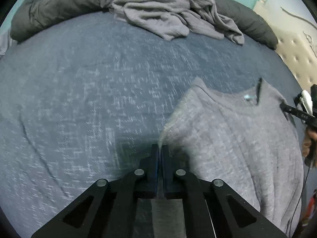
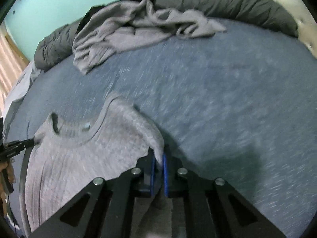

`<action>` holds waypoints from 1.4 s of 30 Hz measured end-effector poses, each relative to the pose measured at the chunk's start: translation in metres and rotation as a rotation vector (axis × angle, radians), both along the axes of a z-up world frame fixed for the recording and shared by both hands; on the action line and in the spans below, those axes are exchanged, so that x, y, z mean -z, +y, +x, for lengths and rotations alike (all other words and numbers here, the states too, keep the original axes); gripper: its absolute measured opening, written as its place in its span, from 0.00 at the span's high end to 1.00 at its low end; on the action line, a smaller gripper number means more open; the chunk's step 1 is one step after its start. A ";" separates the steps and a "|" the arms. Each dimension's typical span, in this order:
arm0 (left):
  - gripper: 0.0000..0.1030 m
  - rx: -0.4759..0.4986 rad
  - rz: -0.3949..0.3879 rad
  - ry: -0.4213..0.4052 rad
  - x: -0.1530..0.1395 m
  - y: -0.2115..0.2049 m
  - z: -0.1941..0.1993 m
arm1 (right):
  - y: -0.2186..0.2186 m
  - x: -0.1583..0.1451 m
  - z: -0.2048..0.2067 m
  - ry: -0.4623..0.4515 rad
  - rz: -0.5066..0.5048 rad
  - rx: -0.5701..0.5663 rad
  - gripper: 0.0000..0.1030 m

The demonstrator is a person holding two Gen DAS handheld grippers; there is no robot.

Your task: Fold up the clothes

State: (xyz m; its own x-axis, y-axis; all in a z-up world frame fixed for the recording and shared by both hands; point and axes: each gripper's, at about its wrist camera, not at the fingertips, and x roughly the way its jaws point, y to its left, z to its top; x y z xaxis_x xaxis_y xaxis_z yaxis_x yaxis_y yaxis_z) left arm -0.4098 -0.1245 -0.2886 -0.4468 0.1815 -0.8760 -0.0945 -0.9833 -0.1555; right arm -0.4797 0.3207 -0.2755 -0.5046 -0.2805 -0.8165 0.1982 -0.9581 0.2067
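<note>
A blue-grey woven bedsheet (image 1: 89,91) covers the bed, with a dark padded duvet (image 1: 51,6) bunched along the far edge and crumpled grey clothing (image 1: 168,13) heaped on it. A soft grey knit shirt (image 1: 227,138) lies near. The left gripper (image 1: 160,148) pinches one shoulder edge, jaws nearly together; the right gripper (image 2: 158,156) clamps the other. The neck label (image 1: 247,97) is unreadable.

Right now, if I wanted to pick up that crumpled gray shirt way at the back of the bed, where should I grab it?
Probably grab the crumpled gray shirt by the loose flap nearest you, which lies flat on the blue bed cover. Come from the front, low over the cover. Its far side is bunched against the dark rolled blanket, so that edge looks harder to pinch.
</note>
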 end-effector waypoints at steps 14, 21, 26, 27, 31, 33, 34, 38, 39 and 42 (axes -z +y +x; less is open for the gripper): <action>0.98 -0.027 -0.079 0.051 -0.041 -0.003 -0.072 | 0.008 -0.064 -0.070 0.108 0.145 0.016 0.95; 0.97 -0.024 -0.110 0.042 -0.021 0.004 -0.102 | 0.003 -0.026 -0.092 0.072 0.189 0.027 0.95; 0.94 0.013 -0.102 0.012 0.012 0.015 -0.101 | 0.013 0.012 -0.093 0.025 0.144 0.034 0.93; 0.93 -0.002 -0.074 0.009 0.014 0.011 -0.099 | 0.017 0.013 -0.090 0.024 0.138 0.043 0.88; 0.81 -0.052 0.005 0.022 0.003 -0.011 -0.076 | 0.030 -0.003 -0.058 0.099 0.073 0.086 0.65; 0.75 -0.071 0.034 0.035 -0.007 -0.023 -0.055 | 0.037 -0.013 -0.028 0.111 -0.031 0.080 0.65; 0.69 -0.085 0.051 0.036 -0.012 -0.029 -0.042 | 0.040 -0.018 -0.012 0.116 -0.081 0.076 0.64; 0.66 -0.114 0.095 0.021 -0.023 -0.049 0.017 | 0.045 -0.022 0.072 0.131 -0.201 0.072 0.55; 0.65 -0.117 0.105 0.017 -0.024 -0.052 0.034 | 0.047 -0.022 0.093 0.138 -0.223 0.078 0.54; 0.65 -0.132 0.140 -0.011 -0.019 -0.058 0.083 | 0.055 -0.012 0.153 0.135 -0.306 0.150 0.51</action>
State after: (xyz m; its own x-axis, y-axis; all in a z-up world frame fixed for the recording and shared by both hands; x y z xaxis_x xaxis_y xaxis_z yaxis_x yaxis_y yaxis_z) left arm -0.3273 -0.1820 -0.2699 -0.4656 0.2421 -0.8512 0.0364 -0.9558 -0.2917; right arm -0.3267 0.3757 -0.2630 -0.6557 -0.4166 -0.6297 0.1054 -0.8764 0.4700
